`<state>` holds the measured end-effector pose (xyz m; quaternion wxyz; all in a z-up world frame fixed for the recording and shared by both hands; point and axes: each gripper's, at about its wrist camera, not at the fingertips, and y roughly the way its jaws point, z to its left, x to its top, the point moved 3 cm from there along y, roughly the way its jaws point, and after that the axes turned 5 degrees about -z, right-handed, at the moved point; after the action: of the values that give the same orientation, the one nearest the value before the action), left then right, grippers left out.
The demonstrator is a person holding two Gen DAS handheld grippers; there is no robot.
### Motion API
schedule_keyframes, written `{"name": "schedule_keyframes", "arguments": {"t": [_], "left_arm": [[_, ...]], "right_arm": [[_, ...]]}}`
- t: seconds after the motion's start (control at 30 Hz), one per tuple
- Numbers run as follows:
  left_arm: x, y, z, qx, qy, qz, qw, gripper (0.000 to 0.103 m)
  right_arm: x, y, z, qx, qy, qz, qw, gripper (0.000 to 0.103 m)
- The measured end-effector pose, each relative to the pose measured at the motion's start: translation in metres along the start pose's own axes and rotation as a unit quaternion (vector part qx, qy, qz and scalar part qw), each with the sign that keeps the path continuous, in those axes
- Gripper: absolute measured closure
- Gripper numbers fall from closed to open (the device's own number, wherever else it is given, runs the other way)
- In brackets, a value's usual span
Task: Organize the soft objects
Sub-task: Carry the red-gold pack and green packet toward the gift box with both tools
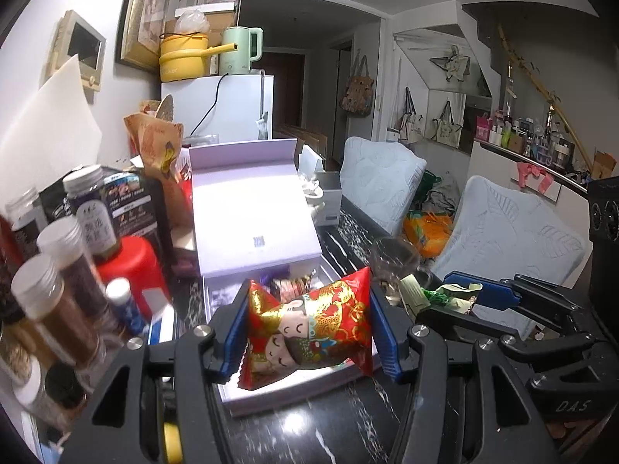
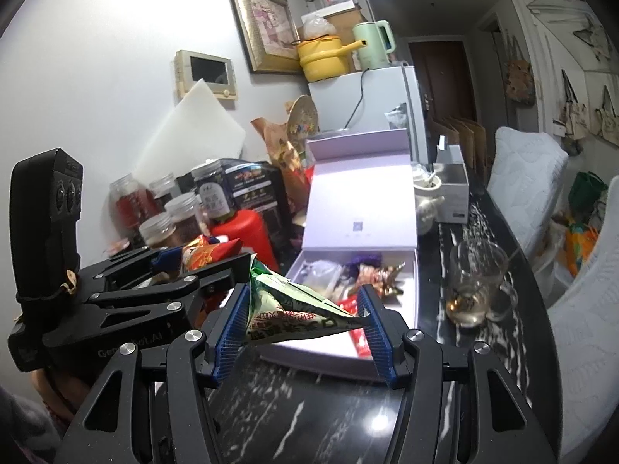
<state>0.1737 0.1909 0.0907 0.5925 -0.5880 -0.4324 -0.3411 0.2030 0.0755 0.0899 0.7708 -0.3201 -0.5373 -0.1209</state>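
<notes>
My left gripper (image 1: 309, 328) is shut on a puffy red packet (image 1: 309, 328) printed with gold dragons and cartoon faces, held above the front of an open white box (image 1: 255, 232). My right gripper (image 2: 305, 324) is shut on a green and white snack pouch (image 2: 294, 309), also raised over that white box (image 2: 359, 228). Several small wrapped snacks (image 2: 367, 270) lie inside the box. Each gripper shows in the other's view: the right gripper (image 1: 464, 294) with its green pouch at the right, the left gripper (image 2: 185, 263) with its red packet at the left.
Jars (image 1: 58, 270), a red bottle (image 1: 131, 274) and dark packages (image 2: 251, 193) crowd the left of the black marble counter (image 2: 309, 417). A glass mug (image 2: 476, 282) stands right of the box. Pale blue cushioned chairs (image 1: 514, 232) sit beyond the counter's right edge.
</notes>
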Motion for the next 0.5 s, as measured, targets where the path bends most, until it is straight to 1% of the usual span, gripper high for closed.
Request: {"name": "schedule_keyframes", "arguments": {"t": [0.27,0.5], "left_arm": [[0.023,0.036,0.014,0.000,0.003,-0.010,0.9999,0.048],[0.030,0.073,0.031,0.007,-0.006,-0.005,0.9999,0.048]], "right_arm": [[0.024,0.033,-0.022,-0.005,0.003,0.000,1.000,0.046],[0.037,0.066,-0.035,-0.006,-0.003,0.006,1.000,0.046]]}}
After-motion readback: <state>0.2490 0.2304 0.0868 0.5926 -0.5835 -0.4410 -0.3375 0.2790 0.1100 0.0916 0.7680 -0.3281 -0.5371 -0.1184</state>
